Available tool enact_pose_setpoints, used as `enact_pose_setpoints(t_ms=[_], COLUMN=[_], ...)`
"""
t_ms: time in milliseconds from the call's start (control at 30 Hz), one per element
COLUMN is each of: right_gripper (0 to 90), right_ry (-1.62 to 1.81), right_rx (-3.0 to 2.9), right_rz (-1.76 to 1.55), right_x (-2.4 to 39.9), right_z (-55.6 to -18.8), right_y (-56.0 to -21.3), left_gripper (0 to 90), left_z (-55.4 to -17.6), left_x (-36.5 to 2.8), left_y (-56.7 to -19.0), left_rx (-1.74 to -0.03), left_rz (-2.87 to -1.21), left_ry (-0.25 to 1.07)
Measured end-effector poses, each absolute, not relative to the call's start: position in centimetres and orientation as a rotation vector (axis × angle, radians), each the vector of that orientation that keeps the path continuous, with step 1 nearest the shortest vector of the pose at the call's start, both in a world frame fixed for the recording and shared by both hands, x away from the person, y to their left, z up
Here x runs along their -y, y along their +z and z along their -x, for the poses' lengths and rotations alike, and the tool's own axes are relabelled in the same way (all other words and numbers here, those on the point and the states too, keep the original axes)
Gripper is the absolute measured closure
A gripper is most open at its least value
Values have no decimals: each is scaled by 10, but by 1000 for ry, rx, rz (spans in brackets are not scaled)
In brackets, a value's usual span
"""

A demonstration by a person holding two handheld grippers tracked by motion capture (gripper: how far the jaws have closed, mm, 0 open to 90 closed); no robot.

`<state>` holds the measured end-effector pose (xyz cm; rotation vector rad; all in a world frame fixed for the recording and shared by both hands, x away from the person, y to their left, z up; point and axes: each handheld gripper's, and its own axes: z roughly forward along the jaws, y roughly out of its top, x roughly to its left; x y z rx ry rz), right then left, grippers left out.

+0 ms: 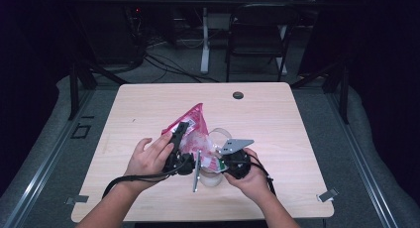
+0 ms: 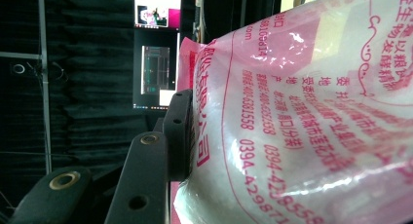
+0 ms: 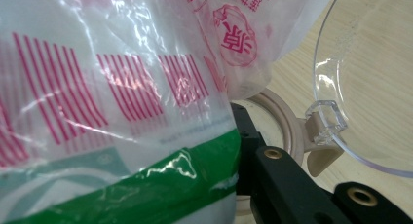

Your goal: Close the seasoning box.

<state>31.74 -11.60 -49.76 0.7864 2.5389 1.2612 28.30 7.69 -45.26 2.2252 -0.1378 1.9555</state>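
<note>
A pink and white plastic bag (image 1: 193,126) with red print is held tilted above the table's middle. My left gripper (image 1: 179,135) is shut on its upper part; one black finger (image 2: 178,131) presses the bag (image 2: 302,112) from the left, and the other finger is hidden behind it. My right gripper (image 1: 218,162) is shut on the bag's lower end, by a green strip (image 3: 160,185); one of its fingers (image 3: 249,146) shows beside the film. Under the bag stands a clear round container (image 1: 210,178) with a beige rim (image 3: 285,121) and a raised clear lid (image 3: 370,78).
The light wooden table (image 1: 277,119) has a dark grommet (image 1: 238,95) near its far edge. A black folding chair (image 1: 260,29) and a desk leg stand beyond it. Lit screens (image 2: 156,68) glow against dark curtains in the left gripper view.
</note>
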Motion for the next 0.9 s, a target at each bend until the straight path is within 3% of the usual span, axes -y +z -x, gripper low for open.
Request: enact_pose_setpoints(t_ms=[900], right_gripper=[900], right_ry=[1263], right_rx=[-2544], right_rz=[-791], right_x=[116], right_z=[-317], right_y=[-499], left_gripper=[634], left_z=[-283], left_x=[-75], left_y=[-453], left_rx=[148], left_rz=[-2230], left_ry=[1950])
